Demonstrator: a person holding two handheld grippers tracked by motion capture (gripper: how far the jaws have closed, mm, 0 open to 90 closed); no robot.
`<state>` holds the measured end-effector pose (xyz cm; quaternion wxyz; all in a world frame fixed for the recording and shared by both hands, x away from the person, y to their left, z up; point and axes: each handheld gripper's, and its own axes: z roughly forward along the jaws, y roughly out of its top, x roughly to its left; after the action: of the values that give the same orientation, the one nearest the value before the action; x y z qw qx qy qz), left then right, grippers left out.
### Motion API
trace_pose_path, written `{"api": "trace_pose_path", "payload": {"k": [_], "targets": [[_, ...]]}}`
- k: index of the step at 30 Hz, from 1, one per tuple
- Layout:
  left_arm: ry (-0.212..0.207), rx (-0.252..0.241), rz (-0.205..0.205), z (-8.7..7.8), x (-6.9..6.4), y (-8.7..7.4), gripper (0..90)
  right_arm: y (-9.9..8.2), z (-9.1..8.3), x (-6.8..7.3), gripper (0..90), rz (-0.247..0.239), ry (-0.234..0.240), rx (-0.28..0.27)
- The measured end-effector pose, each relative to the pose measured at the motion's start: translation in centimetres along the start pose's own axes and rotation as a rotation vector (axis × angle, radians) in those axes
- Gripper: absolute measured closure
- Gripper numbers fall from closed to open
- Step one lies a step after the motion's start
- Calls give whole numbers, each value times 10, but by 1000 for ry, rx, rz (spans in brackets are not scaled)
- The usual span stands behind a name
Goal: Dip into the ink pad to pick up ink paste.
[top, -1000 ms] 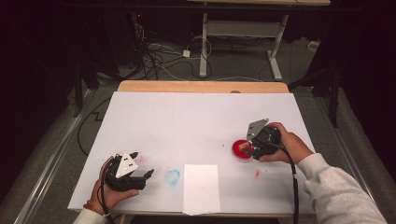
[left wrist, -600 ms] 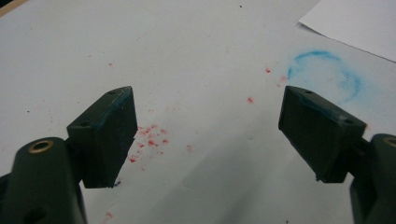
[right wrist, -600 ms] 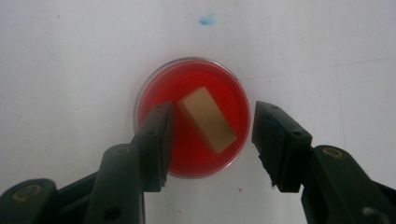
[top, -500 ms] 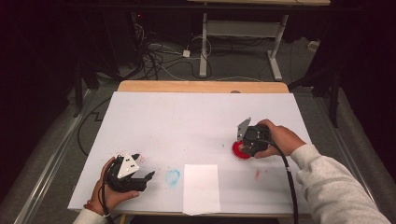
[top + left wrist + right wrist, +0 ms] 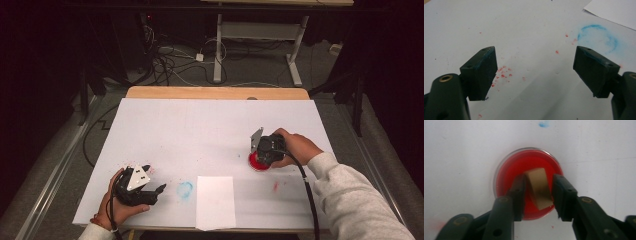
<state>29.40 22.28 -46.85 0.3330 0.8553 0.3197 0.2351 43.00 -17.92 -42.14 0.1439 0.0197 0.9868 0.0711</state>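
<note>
On the desk [image 5: 215,125] there is one red dish [image 5: 527,183], one tan block [image 5: 538,188] and one white paper sheet [image 5: 215,201]. Two grippers are present: left gripper [image 5: 150,192], right gripper [image 5: 260,159].

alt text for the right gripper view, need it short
The right tongs are closed on a tan wooden block that stands in a round clear dish of red ink, seen from just above. The dish rests on a white table cover with a small blue smudge beyond it and a red smudge at lower left.
</note>
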Motion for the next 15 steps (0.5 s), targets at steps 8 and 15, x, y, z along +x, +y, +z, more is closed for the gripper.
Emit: {"api": "trace_pose_path", "payload": {"k": [8, 15], "targets": [[-6, -1, -2, 0, 0, 0, 192, 0, -4, 0, 759, 2, 6, -19], [-7, 1, 0, 0, 0, 0, 192, -2, -17, -2, 760, 59, 1, -50]]}}
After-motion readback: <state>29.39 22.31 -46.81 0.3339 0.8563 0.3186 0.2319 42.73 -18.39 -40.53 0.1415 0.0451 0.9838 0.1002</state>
